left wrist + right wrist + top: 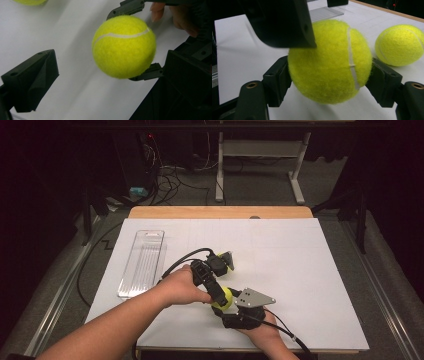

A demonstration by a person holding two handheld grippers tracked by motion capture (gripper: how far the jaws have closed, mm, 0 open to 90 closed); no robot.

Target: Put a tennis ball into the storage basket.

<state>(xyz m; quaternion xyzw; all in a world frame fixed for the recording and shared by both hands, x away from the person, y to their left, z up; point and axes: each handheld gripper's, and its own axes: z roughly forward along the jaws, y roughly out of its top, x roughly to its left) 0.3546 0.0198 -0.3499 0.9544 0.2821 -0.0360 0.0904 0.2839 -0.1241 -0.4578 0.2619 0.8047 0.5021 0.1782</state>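
A yellow tennis ball (329,62) hangs just above the white sheet, with my right gripper (329,77) shut on it, one black pad on each side. In the high view this ball (225,297) sits near the table's front edge between both hands, the right gripper (231,306) below it. My left gripper (111,65) straddles the same ball (123,46) with its jaws wide apart and open; in the high view the left gripper (214,286) comes in from the left. A second tennis ball (399,45) rests on the sheet just beyond, partly hidden (213,257) behind the left gripper.
A long clear plastic tray (142,262) lies on the left part of the white sheet (300,270). The wooden table edge (220,212) runs along the back. Cables and a desk frame (260,165) stand on the floor beyond.
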